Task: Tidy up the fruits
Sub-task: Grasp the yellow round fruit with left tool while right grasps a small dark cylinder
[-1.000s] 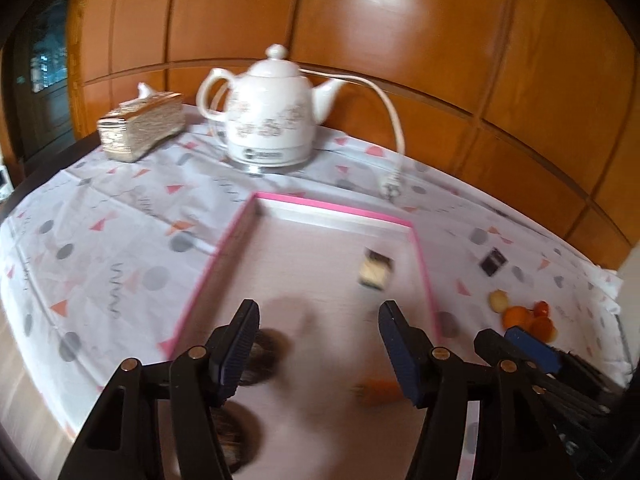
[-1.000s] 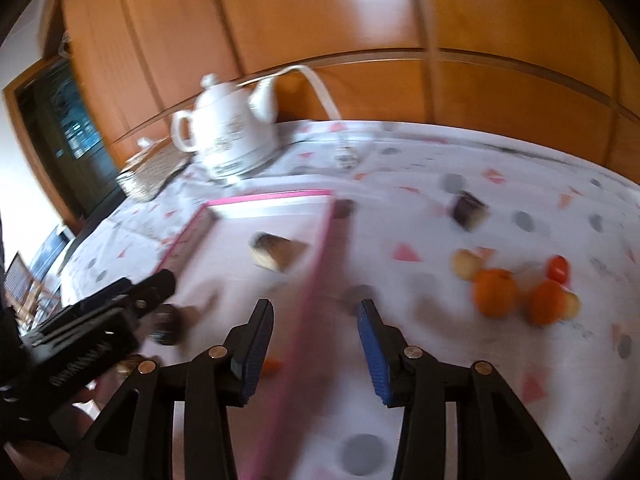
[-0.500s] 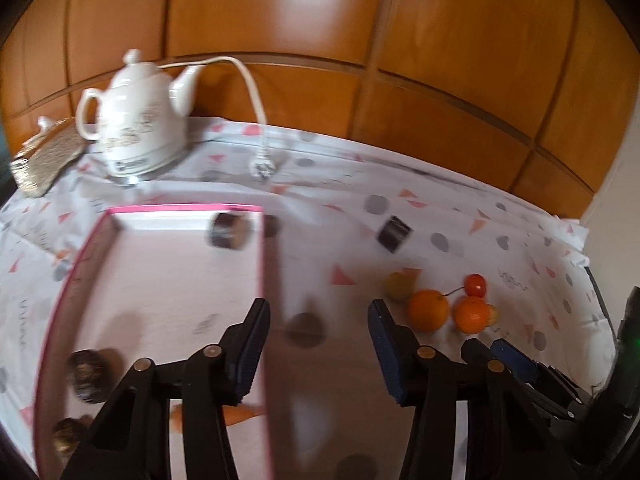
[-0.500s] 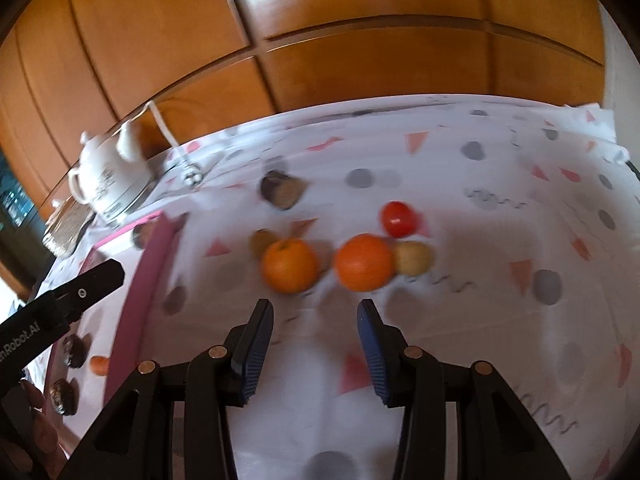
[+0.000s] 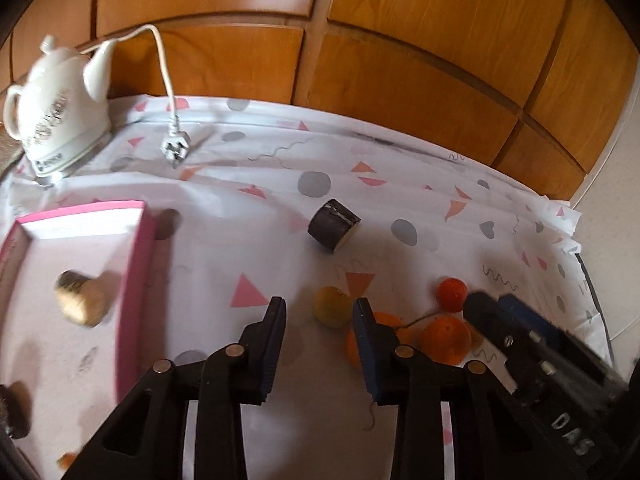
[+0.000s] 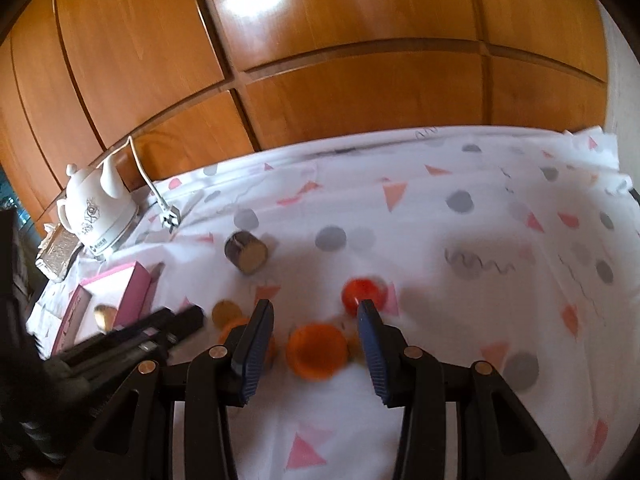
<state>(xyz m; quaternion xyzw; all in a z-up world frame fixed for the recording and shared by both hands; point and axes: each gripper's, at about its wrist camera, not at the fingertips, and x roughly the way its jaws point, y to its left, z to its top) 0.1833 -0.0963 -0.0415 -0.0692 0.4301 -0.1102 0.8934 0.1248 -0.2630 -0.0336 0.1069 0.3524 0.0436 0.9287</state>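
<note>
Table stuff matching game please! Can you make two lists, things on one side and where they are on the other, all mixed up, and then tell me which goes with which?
Things:
1. white ceramic teapot-shaped kettle
2. beige lumpy food piece
3. small red round fruit
4. dark brown cylinder roll

Places:
A. inside the pink-rimmed tray
B. alone on the patterned tablecloth, between tray and fruits
C. back left, by the wooden wall
D. next to the two oranges

Pairs: 1-C, 2-A, 3-D, 4-B
</note>
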